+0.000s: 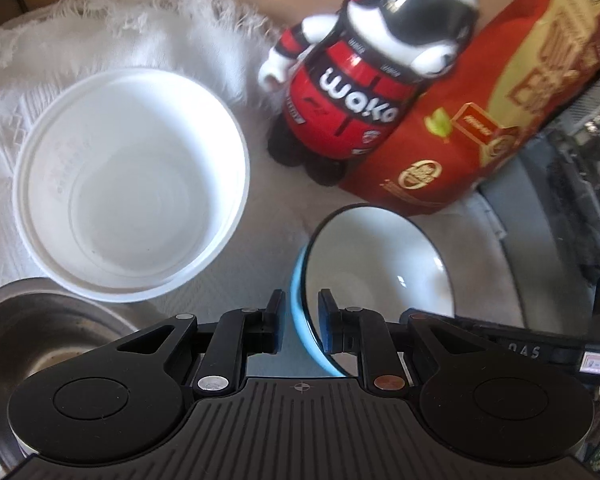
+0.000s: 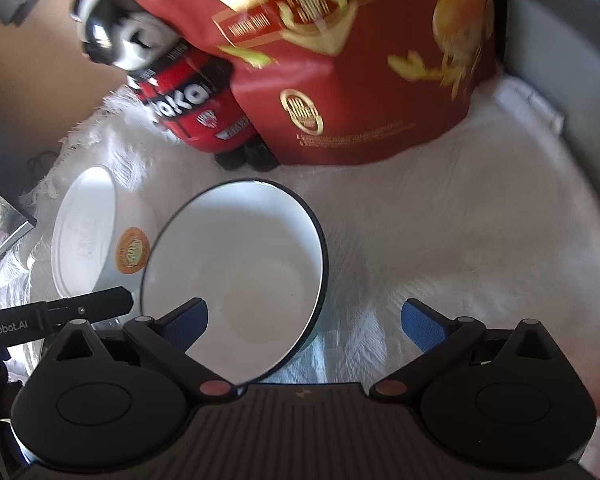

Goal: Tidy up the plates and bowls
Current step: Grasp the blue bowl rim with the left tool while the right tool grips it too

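Observation:
A blue bowl point(image 1: 376, 256) with a white inside and dark rim is tilted up off the white cloth. My left gripper point(image 1: 299, 324) is shut on its near rim, one finger inside and one outside. The same bowl point(image 2: 240, 272) sits in the right wrist view, lower centre. My right gripper point(image 2: 304, 320) is open and empty, its left finger point(image 2: 190, 318) over the bowl's rim. A white plastic bowl point(image 1: 130, 184) stands upright to the left; it also shows in the right wrist view point(image 2: 86, 236). A steel bowl point(image 1: 40, 332) is at the lower left.
A red and black panda-shaped bottle point(image 1: 364, 76) and a red snack bag point(image 1: 500, 92) stand at the back on the white fringed cloth point(image 1: 148, 36). Bare cloth point(image 2: 460, 220) lies right of the blue bowl. A grey object point(image 1: 540, 200) borders the right side.

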Demonstrator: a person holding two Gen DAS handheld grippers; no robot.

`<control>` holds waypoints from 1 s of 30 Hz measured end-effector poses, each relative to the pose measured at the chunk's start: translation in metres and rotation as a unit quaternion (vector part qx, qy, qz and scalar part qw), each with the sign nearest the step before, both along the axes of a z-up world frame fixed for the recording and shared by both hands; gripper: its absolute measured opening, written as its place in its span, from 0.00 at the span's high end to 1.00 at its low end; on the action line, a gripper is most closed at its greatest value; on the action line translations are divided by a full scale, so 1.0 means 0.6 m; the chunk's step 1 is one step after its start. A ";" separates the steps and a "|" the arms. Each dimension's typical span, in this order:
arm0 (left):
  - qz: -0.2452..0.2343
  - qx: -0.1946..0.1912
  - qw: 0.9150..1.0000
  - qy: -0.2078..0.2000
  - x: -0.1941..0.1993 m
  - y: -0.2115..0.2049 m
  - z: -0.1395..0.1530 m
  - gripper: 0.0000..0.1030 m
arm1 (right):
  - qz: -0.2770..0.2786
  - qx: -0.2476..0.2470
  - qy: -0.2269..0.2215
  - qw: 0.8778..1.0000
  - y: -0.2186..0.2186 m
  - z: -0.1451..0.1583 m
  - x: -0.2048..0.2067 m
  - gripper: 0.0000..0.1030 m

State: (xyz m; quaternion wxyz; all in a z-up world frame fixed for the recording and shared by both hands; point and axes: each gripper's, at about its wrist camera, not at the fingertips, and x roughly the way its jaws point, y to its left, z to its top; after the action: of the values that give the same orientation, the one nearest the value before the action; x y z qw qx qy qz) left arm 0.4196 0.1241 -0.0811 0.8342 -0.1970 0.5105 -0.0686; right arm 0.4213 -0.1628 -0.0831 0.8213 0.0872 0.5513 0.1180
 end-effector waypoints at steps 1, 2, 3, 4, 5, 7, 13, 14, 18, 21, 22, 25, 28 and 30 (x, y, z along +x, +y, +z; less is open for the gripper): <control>0.004 0.004 1.000 0.004 0.004 -0.002 -0.005 0.82 | 0.000 0.004 0.009 1.000 -0.001 -0.012 0.006 0.00; 0.007 0.007 1.000 0.008 0.009 -0.004 -0.009 0.82 | 0.001 0.006 0.017 1.000 -0.002 -0.022 0.012 0.00; 0.009 0.011 1.000 0.011 0.013 -0.006 -0.013 0.82 | 0.001 0.007 0.024 1.000 -0.003 -0.031 0.017 0.00; 0.009 0.013 1.000 0.014 0.017 -0.008 -0.017 0.82 | 0.001 0.007 0.029 1.000 -0.003 -0.038 0.024 0.00; 0.010 0.014 1.000 0.018 0.021 -0.010 -0.021 0.82 | 0.001 0.007 0.033 0.999 -0.005 -0.044 0.028 0.00; 0.011 0.016 1.000 0.024 0.029 -0.012 -0.028 0.82 | 0.002 0.008 0.041 0.999 -0.008 -0.052 0.033 0.00; 0.014 0.018 0.999 0.029 0.041 -0.016 -0.036 0.82 | 0.008 0.014 0.061 0.998 -0.022 -0.066 0.044 0.00; 0.015 0.018 0.999 0.029 0.044 -0.017 -0.036 0.82 | 0.012 0.014 0.063 0.998 -0.021 -0.066 0.045 0.00; 0.016 0.020 0.999 0.028 0.048 -0.017 -0.035 0.82 | 0.031 0.002 0.077 0.997 -0.013 -0.068 0.054 0.00; 0.018 0.019 0.999 0.029 0.050 -0.015 -0.038 0.82 | 0.025 0.001 0.087 0.996 -0.013 -0.068 0.061 0.00; 0.018 0.019 0.999 0.031 0.053 -0.016 -0.040 0.82 | 0.020 0.001 0.090 0.996 -0.013 -0.069 0.062 0.00; 0.017 0.017 0.999 0.036 0.062 -0.022 -0.049 0.82 | 0.038 -0.012 0.102 0.994 -0.005 -0.069 0.069 0.00; 0.012 0.020 0.999 0.042 0.069 -0.028 -0.057 0.82 | 0.055 -0.021 0.088 0.994 -0.003 -0.064 0.070 0.05; 0.010 0.020 0.999 0.046 0.074 -0.031 -0.063 0.81 | 0.048 -0.023 0.058 0.997 -0.003 -0.057 0.065 0.20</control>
State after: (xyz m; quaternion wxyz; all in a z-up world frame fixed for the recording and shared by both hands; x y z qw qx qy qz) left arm 0.4637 0.1057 -0.1189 0.8142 -0.1879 0.5478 -0.0411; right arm 0.4606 -0.1649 -0.1175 0.7830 0.0483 0.6044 0.1390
